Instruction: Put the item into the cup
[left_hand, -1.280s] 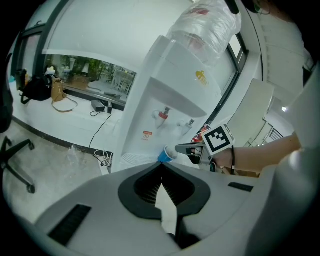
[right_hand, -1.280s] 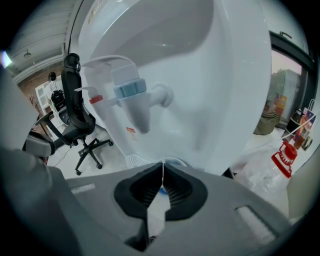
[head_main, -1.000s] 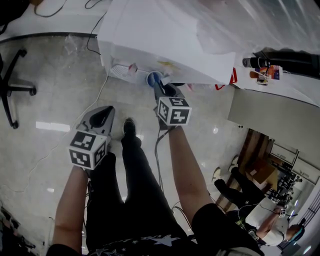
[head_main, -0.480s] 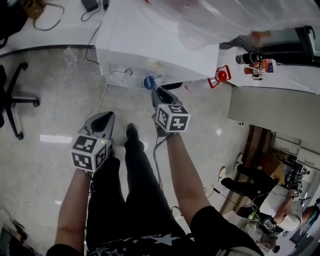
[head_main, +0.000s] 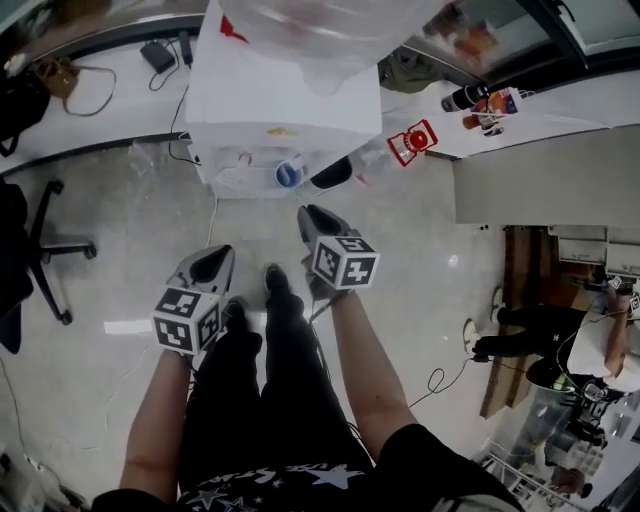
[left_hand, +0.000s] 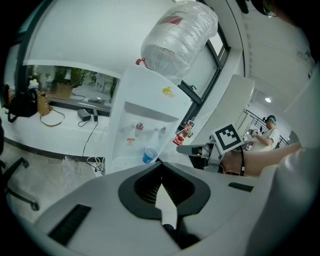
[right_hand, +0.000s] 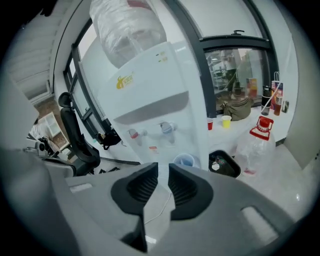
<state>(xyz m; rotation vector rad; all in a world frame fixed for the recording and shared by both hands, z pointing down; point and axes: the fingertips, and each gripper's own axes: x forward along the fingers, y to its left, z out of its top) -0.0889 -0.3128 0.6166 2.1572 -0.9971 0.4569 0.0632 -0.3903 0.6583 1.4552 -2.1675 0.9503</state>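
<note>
Cup (head_main: 288, 174): blue, upright on the ledge of the water dispenser (head_main: 262, 95), under its taps.
Right tongs (head_main: 306, 214): jaws a little apart, nothing between them, pointing toward the cup, not touching it.
Left tongs (head_main: 214, 256): jaws together, empty, over the floor (head_main: 120, 230).

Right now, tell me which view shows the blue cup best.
The left gripper view: the blue cup stands whole on the water dispenser's tray. The right gripper view shows only the cup's upper part. The head view shows the cup small, from above.
</note>
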